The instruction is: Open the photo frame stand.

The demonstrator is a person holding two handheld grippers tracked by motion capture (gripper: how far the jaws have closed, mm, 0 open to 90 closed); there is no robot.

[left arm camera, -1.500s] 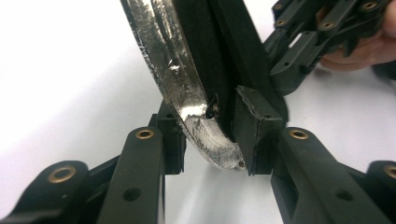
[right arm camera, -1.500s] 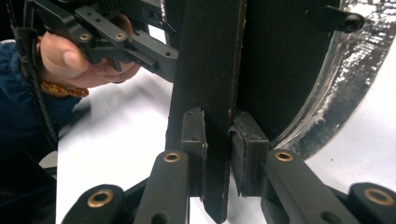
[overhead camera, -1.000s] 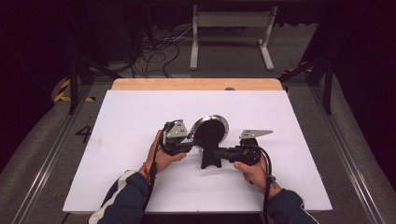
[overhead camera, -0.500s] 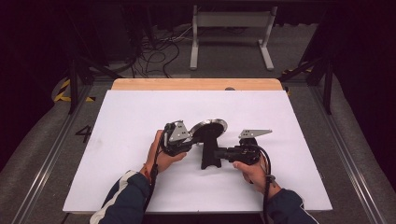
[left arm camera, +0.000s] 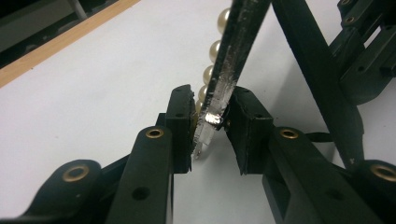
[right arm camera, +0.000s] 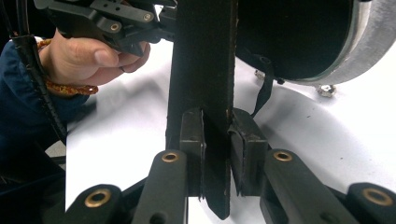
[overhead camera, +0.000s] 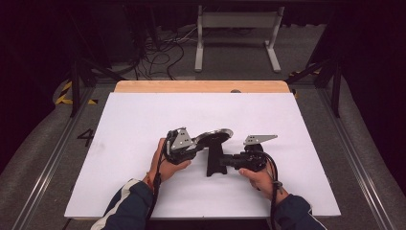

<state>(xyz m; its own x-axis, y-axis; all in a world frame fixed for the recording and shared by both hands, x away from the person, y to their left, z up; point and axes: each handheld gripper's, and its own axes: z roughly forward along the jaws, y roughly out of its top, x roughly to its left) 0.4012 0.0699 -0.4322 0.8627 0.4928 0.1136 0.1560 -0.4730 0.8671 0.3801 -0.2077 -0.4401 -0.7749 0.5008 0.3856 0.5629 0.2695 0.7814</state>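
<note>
A round frame with a silver glitter rim and pearl beads is held above the white table with its black stand leg pointing toward the person. My left gripper is shut on the rim, the pads pressing its edge. From the right, my right gripper is shut on the stand leg, which passes between its jaws. The frame's black back fills the upper right of the right gripper view, and the left gripper appears beyond the leg.
A white sheet covers the table, with a wooden strip along its far edge. Beyond it stand a grey metal frame and loose cables on the floor. Rails run along both table sides.
The round frame has tipped from facing up toward the camera to lying nearly edge-on. The left hand turned slightly with it; the right hand kept still on the stand leg.
</note>
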